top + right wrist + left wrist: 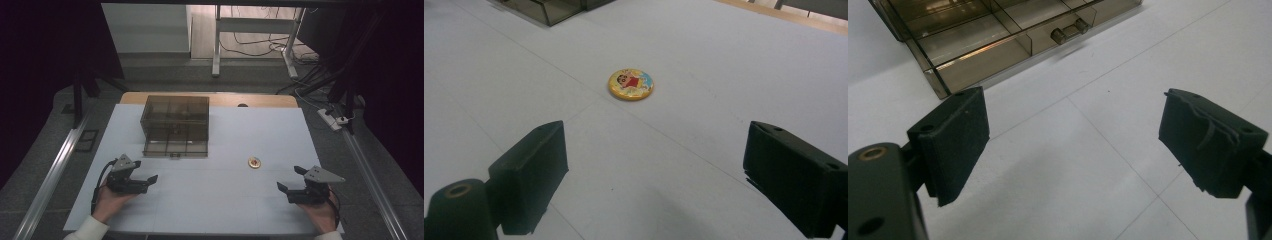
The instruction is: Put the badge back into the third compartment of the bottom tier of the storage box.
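Smoky translucent drawer box (175, 121), set at the far left part of the white table top (225, 200), square to its edges. Bottom drawer (175, 148) pulled out toward the near side, split into compartments, with a small clear handle (1068, 31) on its front. Compartments look empty, as far as can be told. Round yellow badge (254, 162) with a cartoon figure in red, lying flat, face up, to the right of the box and nearer than the open drawer front, well apart from it.
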`<state>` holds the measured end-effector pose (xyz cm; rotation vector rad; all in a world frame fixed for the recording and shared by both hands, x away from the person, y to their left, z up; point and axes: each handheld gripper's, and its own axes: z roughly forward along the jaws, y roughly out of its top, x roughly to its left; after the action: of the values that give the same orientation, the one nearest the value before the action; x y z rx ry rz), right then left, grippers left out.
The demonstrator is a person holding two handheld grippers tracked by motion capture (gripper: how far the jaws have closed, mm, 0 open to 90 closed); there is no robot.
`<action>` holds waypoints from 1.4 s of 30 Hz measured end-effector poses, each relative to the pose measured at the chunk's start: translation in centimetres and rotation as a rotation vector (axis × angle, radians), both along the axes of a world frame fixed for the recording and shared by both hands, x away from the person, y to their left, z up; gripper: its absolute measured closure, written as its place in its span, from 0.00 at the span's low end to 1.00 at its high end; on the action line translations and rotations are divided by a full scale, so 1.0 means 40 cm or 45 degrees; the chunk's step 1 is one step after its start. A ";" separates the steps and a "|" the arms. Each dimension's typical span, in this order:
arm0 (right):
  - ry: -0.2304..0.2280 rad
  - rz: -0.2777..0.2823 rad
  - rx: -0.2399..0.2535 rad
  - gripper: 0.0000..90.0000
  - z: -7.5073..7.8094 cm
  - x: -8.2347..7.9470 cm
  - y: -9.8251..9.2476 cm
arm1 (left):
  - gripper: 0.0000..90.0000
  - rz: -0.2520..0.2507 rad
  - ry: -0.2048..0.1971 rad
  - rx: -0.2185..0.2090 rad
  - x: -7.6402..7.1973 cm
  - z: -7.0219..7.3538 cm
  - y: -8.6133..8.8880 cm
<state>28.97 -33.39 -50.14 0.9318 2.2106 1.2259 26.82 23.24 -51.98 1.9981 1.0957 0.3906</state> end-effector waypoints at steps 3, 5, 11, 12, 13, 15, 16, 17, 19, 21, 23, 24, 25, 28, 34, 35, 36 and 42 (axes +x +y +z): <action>0.031 0.003 0.000 0.13 -0.005 0.008 0.001 | 0.15 -0.001 -0.014 0.020 -0.006 0.003 -0.006; 0.026 0.007 -0.007 0.13 -0.005 0.007 0.004 | 0.15 -0.001 -0.003 0.017 -0.006 0.004 -0.007; 0.029 0.010 -0.021 0.13 -0.007 0.009 0.006 | 0.14 -0.006 0.007 0.020 -0.009 0.003 -0.008; 0.027 0.011 -0.015 0.13 -0.005 0.011 0.008 | 0.14 -0.003 0.009 0.017 -0.010 0.002 -0.007; 0.029 0.011 -0.020 0.13 -0.005 0.013 0.009 | 0.14 0.004 0.011 0.001 -0.013 0.001 -0.002; 0.032 0.015 -0.024 0.13 -0.007 0.014 0.011 | 0.14 0.007 0.013 -0.005 -0.012 0.001 0.000; 0.034 0.017 -0.037 0.13 -0.009 0.015 0.013 | 0.14 0.008 0.013 -0.007 -0.012 0.000 0.001; 0.034 0.017 -0.048 0.13 -0.009 0.016 0.014 | 0.14 0.007 0.012 -0.006 -0.012 -0.001 0.002; 0.030 0.024 -0.057 0.13 -0.009 0.017 0.018 | 0.14 0.005 0.008 0.005 -0.011 -0.002 0.002; 0.031 0.028 -0.056 0.13 -0.010 0.015 0.021 | 0.14 0.004 0.003 0.011 -0.012 -0.004 0.002; 0.032 0.030 -0.063 0.13 -0.010 0.014 0.024 | 0.14 0.004 0.004 0.014 -0.012 -0.006 0.002; 0.033 0.031 -0.064 0.13 -0.010 0.014 0.025 | 0.14 0.004 0.003 0.017 -0.012 -0.007 0.002; 0.034 0.030 -0.070 0.13 -0.009 0.014 0.025 | 0.14 0.006 -0.003 0.021 -0.011 -0.007 0.003; 0.032 0.027 -0.072 0.13 -0.009 0.014 0.027 | 0.14 0.008 -0.012 0.024 -0.010 -0.006 0.003; 0.029 0.028 -0.059 0.13 -0.006 0.013 0.027 | 0.14 0.018 -0.023 0.035 -0.009 -0.007 0.002; 0.029 0.028 -0.059 0.13 -0.006 0.013 0.027 | 0.14 0.018 -0.025 0.041 -0.009 -0.007 0.001; 0.032 0.024 -0.055 0.13 -0.003 0.014 0.026 | 0.14 0.018 -0.026 0.047 -0.008 -0.008 0.000; 0.027 -0.004 -0.049 0.12 0.008 0.016 0.031 | 0.14 0.021 -0.036 0.046 -0.013 -0.005 -0.001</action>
<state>29.60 -32.14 -49.80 0.9366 2.2401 1.1726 26.31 23.22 -52.19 2.0102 1.0957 0.4486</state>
